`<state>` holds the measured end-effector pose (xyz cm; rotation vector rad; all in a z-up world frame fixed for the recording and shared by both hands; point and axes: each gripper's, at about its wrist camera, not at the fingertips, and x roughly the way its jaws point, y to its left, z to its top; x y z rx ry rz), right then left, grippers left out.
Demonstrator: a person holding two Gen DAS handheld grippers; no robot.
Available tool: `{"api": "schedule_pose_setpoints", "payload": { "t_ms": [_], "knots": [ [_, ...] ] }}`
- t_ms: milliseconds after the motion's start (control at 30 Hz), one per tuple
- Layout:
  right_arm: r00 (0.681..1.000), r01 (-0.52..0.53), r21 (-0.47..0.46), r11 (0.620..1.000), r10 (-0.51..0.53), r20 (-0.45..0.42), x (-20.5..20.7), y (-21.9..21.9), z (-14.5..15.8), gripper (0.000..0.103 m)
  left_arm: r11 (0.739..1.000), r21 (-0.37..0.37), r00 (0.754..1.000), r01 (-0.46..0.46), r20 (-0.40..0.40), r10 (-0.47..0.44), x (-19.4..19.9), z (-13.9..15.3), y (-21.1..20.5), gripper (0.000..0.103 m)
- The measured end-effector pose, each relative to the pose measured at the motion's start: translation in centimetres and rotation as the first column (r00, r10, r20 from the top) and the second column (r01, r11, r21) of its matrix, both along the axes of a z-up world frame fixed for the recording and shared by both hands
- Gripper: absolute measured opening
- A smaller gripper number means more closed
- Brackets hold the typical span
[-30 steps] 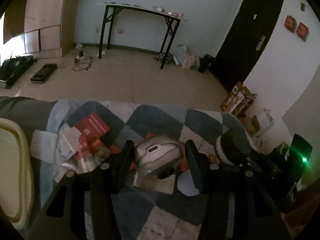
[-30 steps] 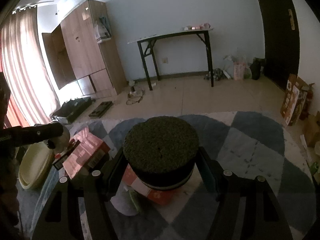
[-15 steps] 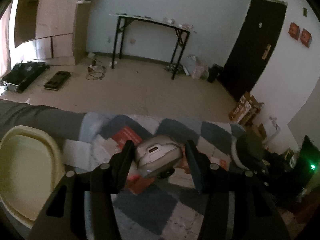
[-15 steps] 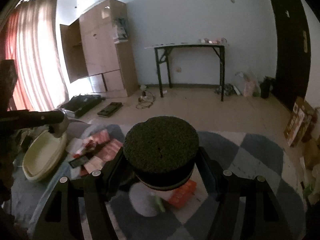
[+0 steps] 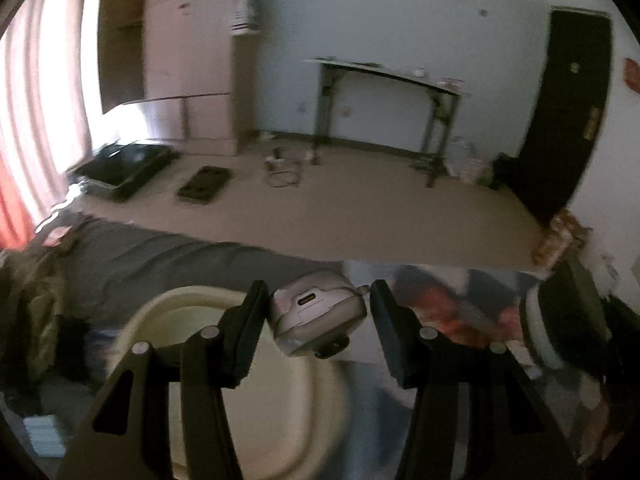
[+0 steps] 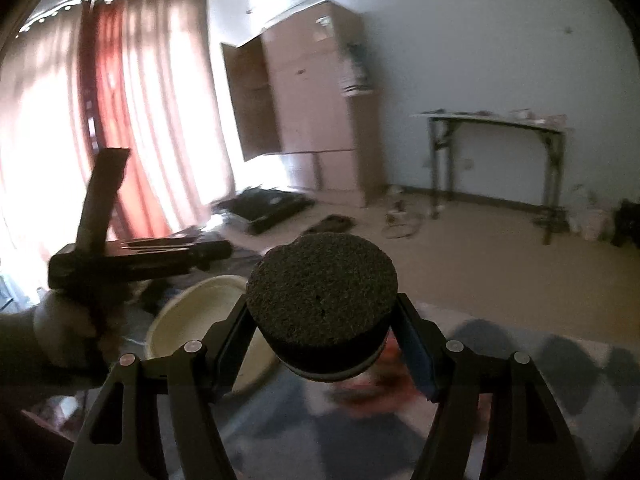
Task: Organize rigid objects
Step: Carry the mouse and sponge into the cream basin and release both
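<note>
Our left gripper point(image 5: 316, 314) clamps a grey case point(image 5: 318, 314) above the basin point(image 5: 280, 412), our right gripper point(image 6: 322, 332) a round sponge point(image 6: 322, 280).

Both wrist views look forward along their tongs, sharing the cream basin point(image 5: 132, 328) point(image 6: 192, 300).

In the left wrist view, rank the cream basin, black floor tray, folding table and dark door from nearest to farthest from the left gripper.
1. Cream basin, just below the left gripper, lower left.
2. Black floor tray, on the floor, left.
3. Folding table and dark door, at the back wall: too close to call.
</note>
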<state>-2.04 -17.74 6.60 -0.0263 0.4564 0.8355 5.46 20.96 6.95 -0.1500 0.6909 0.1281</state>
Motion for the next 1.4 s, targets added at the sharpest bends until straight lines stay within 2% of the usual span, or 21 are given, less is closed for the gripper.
{"api": "schedule_pose_setpoints", "payload": {
  "t_ms": [100, 300, 500, 633, 733, 1000, 1133, 1167, 1233, 1300, 1367, 1400],
  "knots": [
    [0.997, -0.067, -0.025, 0.997, 0.066, -0.034, 0.7, 5.0, -1.9, 0.068, 0.998, 0.032, 0.998, -0.047, -0.047, 0.048, 0.6, -2.2, 4.1, 0.054],
    [0.975, -0.189, -0.113, 0.976, 0.172, -0.144, 2.3, 14.6, -8.1, 0.068, 0.994, -0.014, 0.985, -0.109, -0.138, 0.107, 1.9, -8.1, 8.9, 0.054],
    [0.956, -0.260, -0.200, 0.945, 0.223, -0.190, 5.1, 22.0, -12.0, 0.068, 0.988, -0.055, 0.968, -0.141, -0.219, 0.126, 3.1, -13.1, 11.5, 0.054],
    [0.949, -0.299, -0.266, 0.917, 0.258, -0.179, 4.6, 26.4, -13.2, 0.068, 0.986, -0.074, 0.962, -0.149, -0.240, 0.127, 3.7, -15.2, 12.4, 0.054],
    [0.944, -0.313, -0.310, 0.898, 0.259, -0.202, 5.5, 28.4, -14.7, 0.068, 0.989, -0.059, 0.963, -0.137, -0.240, 0.119, 4.0, -15.9, 12.7, 0.054],
    [0.945, -0.308, -0.296, 0.904, 0.255, -0.203, 7.3, 31.0, -14.3, 0.068, 0.989, -0.070, 0.968, -0.128, -0.227, 0.109, 4.0, -15.9, 13.2, 0.054],
    [0.946, -0.301, -0.286, 0.910, 0.246, -0.211, 7.9, 31.5, -14.3, 0.071, 0.996, -0.011, 0.975, -0.087, -0.207, 0.083, 3.9, -15.2, 12.3, 0.056],
    [0.944, -0.302, -0.285, 0.910, 0.243, -0.224, 8.2, 31.8, -14.3, 0.081, 0.996, -0.008, 0.977, -0.087, -0.195, 0.084, 3.7, -14.8, 12.2, 0.059],
    [0.942, -0.302, -0.275, 0.913, 0.240, -0.236, 7.9, 31.4, -14.3, 0.094, 0.995, -0.018, 0.979, -0.098, -0.180, 0.094, 3.5, -14.3, 12.4, 0.075],
    [0.937, -0.309, -0.256, 0.916, 0.247, -0.246, 7.6, 30.8, -13.9, 0.095, 0.992, -0.015, 0.979, -0.128, -0.162, 0.124, 3.1, -13.2, 12.6, 0.082],
    [0.939, -0.304, -0.239, 0.922, 0.248, -0.239, 7.7, 30.3, -13.1, 0.102, 0.987, -0.010, 0.978, -0.159, -0.135, 0.156, 2.8, -11.9, 12.9, 0.089],
    [0.940, -0.298, -0.221, 0.929, 0.245, -0.236, 7.8, 30.1, -12.2, 0.103, 0.986, -0.026, 0.980, -0.163, -0.119, 0.159, 2.5, -10.8, 12.9, 0.100]
  ]
}}
